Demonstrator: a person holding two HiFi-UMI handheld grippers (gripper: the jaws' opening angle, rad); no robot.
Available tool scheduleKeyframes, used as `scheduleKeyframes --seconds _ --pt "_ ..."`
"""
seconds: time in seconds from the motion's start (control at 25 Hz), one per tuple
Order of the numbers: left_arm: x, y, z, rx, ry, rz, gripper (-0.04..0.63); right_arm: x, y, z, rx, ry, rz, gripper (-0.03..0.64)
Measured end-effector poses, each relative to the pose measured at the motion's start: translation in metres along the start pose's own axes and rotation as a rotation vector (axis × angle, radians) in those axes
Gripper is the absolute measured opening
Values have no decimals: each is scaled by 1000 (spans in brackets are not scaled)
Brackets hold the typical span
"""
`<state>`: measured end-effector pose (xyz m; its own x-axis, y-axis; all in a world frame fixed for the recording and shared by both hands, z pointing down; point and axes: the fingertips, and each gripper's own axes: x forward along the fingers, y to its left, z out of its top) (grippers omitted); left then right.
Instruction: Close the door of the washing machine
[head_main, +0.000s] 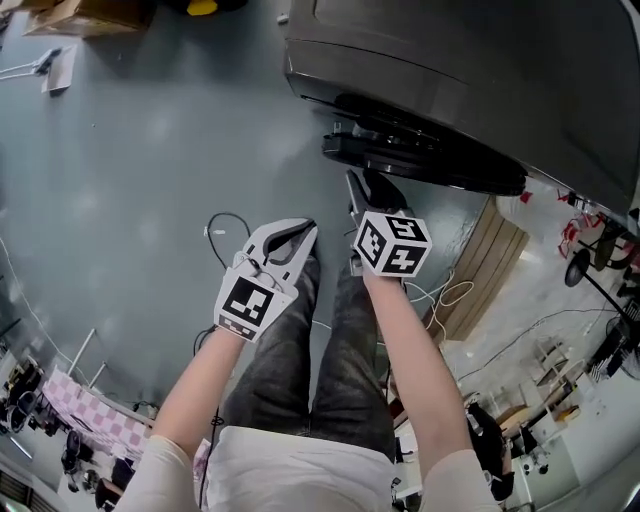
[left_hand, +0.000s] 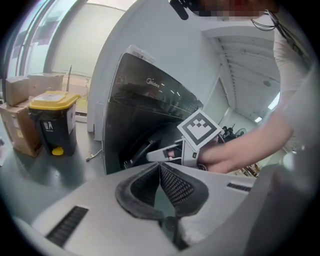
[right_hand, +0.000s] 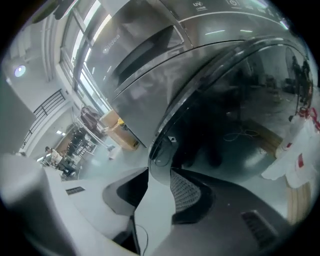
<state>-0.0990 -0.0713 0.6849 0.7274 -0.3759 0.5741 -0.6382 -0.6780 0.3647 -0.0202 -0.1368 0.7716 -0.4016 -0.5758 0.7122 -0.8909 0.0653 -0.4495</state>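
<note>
A smooth grey floor (head_main: 150, 150), glossy enough to carry soft reflections, is seen to fill most of the head view, and the dark grey washing machine (head_main: 450, 60) is stood on it at the upper right. Its round dark door (head_main: 430, 160) is swung open and is seen edge-on, jutting out from the front of the machine over the floor. The right hand-held gripper (head_main: 365, 188) is held just under that door; in its own view the jaws (right_hand: 160, 172) are spread with nothing pinched, and the door's lower rim (right_hand: 157, 157) is seen just ahead of the tips, with the tinted glass (right_hand: 240, 115) rising beyond. Whether the rim is touched cannot be told. The left hand-held gripper (head_main: 306, 230) is held beside it, nearer the person's grey trouser legs (head_main: 300, 370), and in the left gripper view its tips (left_hand: 160, 166) are pressed together on nothing. A slatted wooden board (head_main: 490, 265) is laid on the floor to the right of the machine, with a white cable (head_main: 455, 295) looped beside it and a dark cable (head_main: 228, 225) curled near the left hand-held gripper. A black bin with a yellow lid (left_hand: 52, 125) and cardboard boxes (left_hand: 20, 125) are stood beside the machine. A pink chequered cloth (head_main: 90, 410) is seen at the lower left of the floor.
</note>
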Motion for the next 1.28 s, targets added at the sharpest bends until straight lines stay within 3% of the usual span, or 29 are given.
scheduleKeyframes --seconds 0.2,0.28,0.36,0.76,1.12,1.28 --pt "11 1 1 -23 -12 37 12 13 -16 27 29 -59 -12 155" --pt "13 1 -2 -38 -16 55 12 14 -20 30 46 -74 -29 101" --pt "13 0 -5 -52 -19 71 12 14 -21 31 72 -96 -34 97" --pt "18 -9 -22 -107 -12 123 12 14 -27 40 276 -126 7 51" --pt "8 -10 -35 -140 -8 159 12 14 -24 41 294 -133 32 44" --pt "2 -9 -40 -147 -9 166 12 17 -24 43 250 -154 38 38"
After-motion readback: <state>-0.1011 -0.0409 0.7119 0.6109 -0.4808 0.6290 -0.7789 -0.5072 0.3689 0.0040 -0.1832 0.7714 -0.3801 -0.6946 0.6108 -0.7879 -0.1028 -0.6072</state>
